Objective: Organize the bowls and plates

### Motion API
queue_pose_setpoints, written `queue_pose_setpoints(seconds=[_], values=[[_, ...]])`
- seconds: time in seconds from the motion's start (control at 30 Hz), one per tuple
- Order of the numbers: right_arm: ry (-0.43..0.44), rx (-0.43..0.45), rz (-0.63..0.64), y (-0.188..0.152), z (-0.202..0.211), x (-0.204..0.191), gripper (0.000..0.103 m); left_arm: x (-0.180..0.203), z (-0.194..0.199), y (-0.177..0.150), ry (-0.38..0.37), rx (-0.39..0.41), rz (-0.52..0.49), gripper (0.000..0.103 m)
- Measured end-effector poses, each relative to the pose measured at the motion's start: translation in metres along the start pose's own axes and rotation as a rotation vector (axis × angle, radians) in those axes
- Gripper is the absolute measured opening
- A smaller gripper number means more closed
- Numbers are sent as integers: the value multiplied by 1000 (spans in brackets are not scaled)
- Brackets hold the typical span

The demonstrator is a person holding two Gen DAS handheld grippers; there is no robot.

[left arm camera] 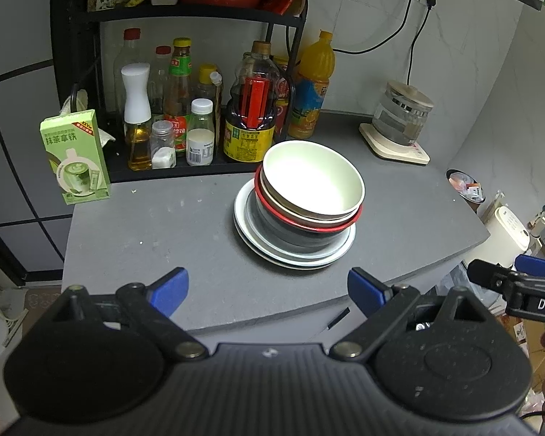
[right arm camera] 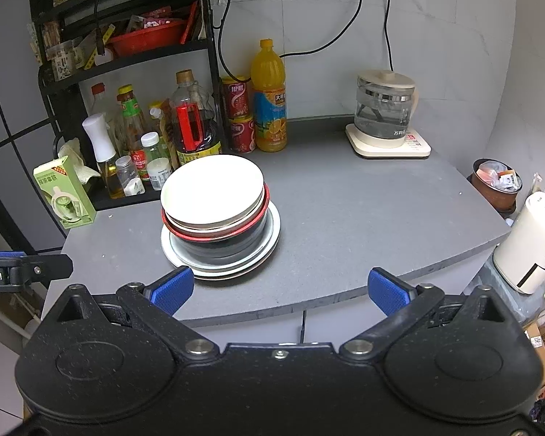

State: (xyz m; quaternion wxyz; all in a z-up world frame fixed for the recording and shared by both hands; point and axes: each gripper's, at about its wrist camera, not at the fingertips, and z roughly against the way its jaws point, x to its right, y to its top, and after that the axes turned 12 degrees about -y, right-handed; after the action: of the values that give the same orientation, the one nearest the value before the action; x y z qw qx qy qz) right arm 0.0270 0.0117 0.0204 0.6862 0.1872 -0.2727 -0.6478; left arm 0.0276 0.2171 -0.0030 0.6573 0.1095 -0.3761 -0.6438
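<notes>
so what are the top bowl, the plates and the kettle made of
Top bowl: probably glazed ceramic or melamine; glossy cream inside, matte beige rim.
Plates: likely glazed ceramic; smooth, pale, shiny rims.
Kettle: clear glass body you can see through, with a cream lid and base, probably plastic.

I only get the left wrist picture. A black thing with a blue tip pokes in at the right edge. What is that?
Observer: That is the right hand-held gripper. Its own camera shows its jaws wide open with nothing between them.
Visitor: And what is tucked behind the big oil bottle? I can barely see it.
Observer: Two red cans, one stacked on the other, right beside the orange drink bottle.
</notes>
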Motion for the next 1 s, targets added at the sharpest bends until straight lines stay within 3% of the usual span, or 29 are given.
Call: queue_pose_setpoints(seconds=[1.0], values=[[-31, -29, -34, -2, -11, 12, 103, 13, -18, 5, -20, -33, -27, 93]])
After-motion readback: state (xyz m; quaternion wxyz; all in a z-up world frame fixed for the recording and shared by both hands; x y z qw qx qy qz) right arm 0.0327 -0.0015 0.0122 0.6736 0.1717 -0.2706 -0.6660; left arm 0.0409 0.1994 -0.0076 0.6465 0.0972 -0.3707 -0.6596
